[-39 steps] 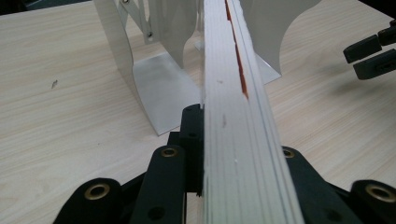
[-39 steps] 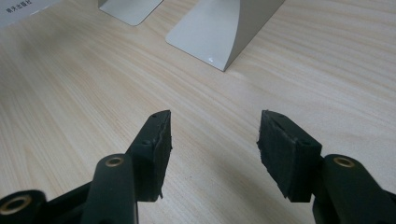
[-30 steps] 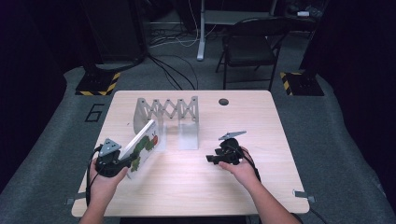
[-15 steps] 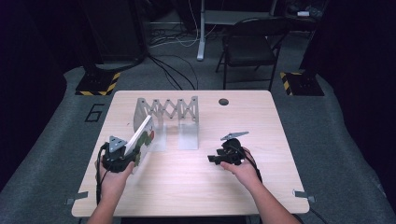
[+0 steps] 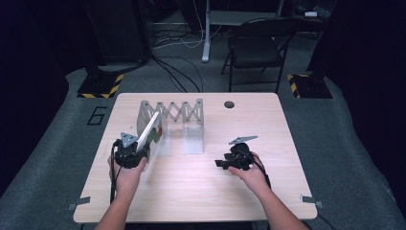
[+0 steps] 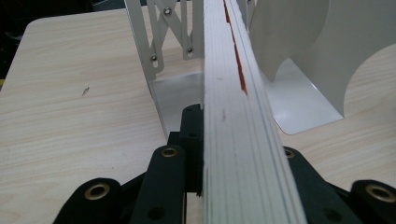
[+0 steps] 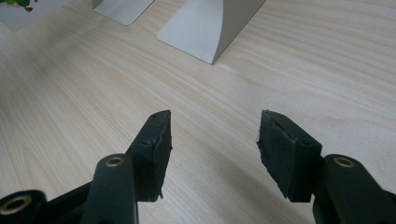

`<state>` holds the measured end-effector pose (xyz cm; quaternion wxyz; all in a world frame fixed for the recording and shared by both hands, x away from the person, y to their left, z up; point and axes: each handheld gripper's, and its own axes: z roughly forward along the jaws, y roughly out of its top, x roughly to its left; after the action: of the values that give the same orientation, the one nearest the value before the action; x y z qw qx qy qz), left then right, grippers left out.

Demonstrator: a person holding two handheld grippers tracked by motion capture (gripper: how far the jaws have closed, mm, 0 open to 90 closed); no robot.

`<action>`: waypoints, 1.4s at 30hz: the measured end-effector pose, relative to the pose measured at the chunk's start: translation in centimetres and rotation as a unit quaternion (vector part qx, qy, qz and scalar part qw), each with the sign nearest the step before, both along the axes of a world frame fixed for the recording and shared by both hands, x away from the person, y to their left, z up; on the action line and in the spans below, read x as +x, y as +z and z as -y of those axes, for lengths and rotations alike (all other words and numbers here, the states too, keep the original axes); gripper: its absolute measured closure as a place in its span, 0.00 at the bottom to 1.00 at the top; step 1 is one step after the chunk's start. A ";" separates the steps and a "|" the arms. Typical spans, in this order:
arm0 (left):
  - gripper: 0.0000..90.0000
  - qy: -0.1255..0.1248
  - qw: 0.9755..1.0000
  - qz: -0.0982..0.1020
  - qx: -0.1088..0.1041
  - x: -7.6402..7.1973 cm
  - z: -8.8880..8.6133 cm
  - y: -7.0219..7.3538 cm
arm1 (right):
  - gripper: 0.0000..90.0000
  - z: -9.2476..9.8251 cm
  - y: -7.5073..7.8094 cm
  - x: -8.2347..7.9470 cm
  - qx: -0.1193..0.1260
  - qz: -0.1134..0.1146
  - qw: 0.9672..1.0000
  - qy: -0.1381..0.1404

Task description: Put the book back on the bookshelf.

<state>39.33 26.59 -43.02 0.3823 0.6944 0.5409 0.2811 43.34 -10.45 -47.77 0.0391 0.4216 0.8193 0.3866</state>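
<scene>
At table's left, left gripper (image 5: 139,152) clamped on thin book (image 5: 149,131), carried closer to expanding rack (image 5: 170,115) than a second ago; slotting judged imminent. Right gripper (image 5: 225,163) parked, jaws apart, empty. Book cover mostly hidden edge-on; target slot unclear.

Expanding metal rack (image 5: 172,122) blocks the table's (image 5: 191,201) back-left; the held book (image 5: 149,130) fills its left slot. Bare wood lies open ahead of right gripper (image 7: 212,140).
</scene>
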 end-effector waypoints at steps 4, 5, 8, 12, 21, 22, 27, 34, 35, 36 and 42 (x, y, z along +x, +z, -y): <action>0.84 0.007 1.000 -0.001 0.001 0.7 0.1 0.2 | 0.49 0.0 0.0 0.0 -0.001 0.001 1.000 0.001; 0.84 0.011 1.000 0.003 0.000 0.8 0.1 0.2 | 0.49 0.0 -0.1 0.0 -0.001 0.001 1.000 0.001; 0.84 0.018 1.000 0.004 -0.003 1.3 0.2 0.2 | 0.49 0.0 -0.1 0.0 -0.004 0.001 1.000 0.003; 0.84 0.025 1.000 0.005 -0.001 1.8 0.3 0.1 | 0.49 0.0 -0.1 0.0 -0.002 -0.001 1.000 0.002; 0.84 0.028 0.999 -0.001 0.015 2.5 0.4 -0.3 | 0.49 -0.1 -0.1 0.1 0.000 -0.002 1.000 0.000; 0.84 0.028 1.000 -0.002 0.014 2.5 0.4 -0.3 | 0.49 -0.1 -0.1 0.1 -0.001 -0.001 1.000 0.001; 0.84 0.031 0.999 -0.003 0.014 2.9 0.6 -0.6 | 0.49 0.0 -0.1 0.1 -0.001 0.000 1.000 0.000; 0.84 0.034 0.999 -0.009 0.016 3.3 0.7 -1.2 | 0.49 0.0 -0.1 0.0 0.000 -0.005 1.000 -0.001; 0.84 0.035 0.999 -0.009 0.016 3.4 0.7 -1.3 | 0.49 0.1 -0.1 0.1 0.000 0.003 1.000 0.001; 0.84 0.035 0.999 -0.011 0.018 3.5 0.7 -1.4 | 0.49 0.1 -0.1 0.0 -0.001 -0.003 1.000 0.000; 0.84 0.031 0.999 -0.020 0.029 3.9 0.9 -1.7 | 0.49 0.2 -0.1 0.1 0.001 0.000 1.000 -0.001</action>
<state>43.22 25.65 -44.75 0.3422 0.6939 0.5610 0.2943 43.40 -10.64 -47.91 0.0393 0.4219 0.8186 0.3876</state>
